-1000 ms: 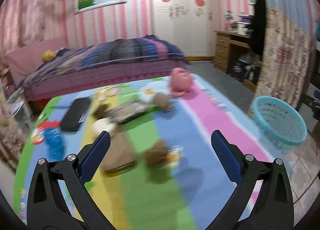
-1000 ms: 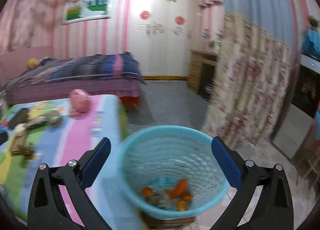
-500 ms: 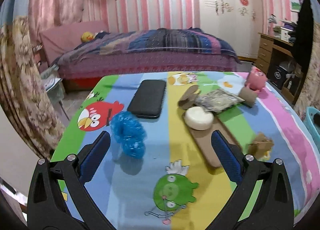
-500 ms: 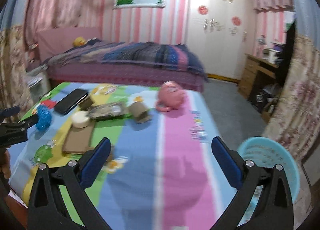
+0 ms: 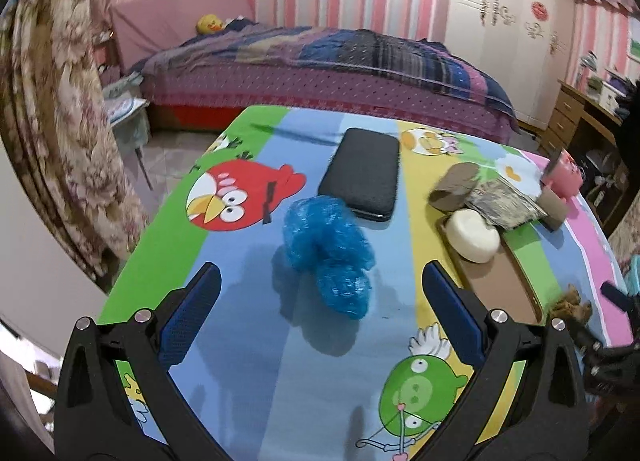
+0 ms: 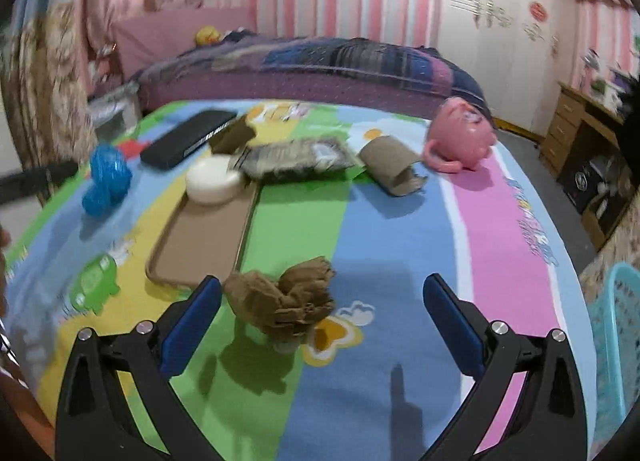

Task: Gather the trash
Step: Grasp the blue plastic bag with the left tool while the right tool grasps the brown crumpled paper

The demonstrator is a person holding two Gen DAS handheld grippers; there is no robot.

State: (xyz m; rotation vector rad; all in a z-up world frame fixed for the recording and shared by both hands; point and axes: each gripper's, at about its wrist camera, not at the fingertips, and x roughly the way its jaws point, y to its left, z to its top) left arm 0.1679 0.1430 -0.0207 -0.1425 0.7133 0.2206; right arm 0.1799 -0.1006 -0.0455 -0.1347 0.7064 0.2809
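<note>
The left gripper (image 5: pixel 320 309) is spread wide with nothing between its blue-padded fingers (image 5: pixel 192 321), hovering just short of a crumpled blue plastic bag (image 5: pixel 328 249) on the striped cartoon-print tablecloth (image 5: pixel 280 381). Just beyond the bag lies a flat black rectangular case (image 5: pixel 364 177). To its right a round white disc (image 5: pixel 473 236) rests on the far end of a flat brown rectangular tray (image 5: pixel 500 285), beside a torn brown cardboard tube (image 5: pixel 456 187) and a grey crinkled foil packet (image 5: pixel 504 203).

The right gripper (image 6: pixel 322 317) is likewise wide open and empty, with a crumpled brown paper wad (image 6: pixel 284 303) lying between its fingers near the left one. Farther off sit another brown cardboard tube (image 6: pixel 394 171) and a pink pig-shaped toy (image 6: pixel 460 139). A turquoise plastic mesh basket (image 6: pixel 618 341) stands off the table's right edge
</note>
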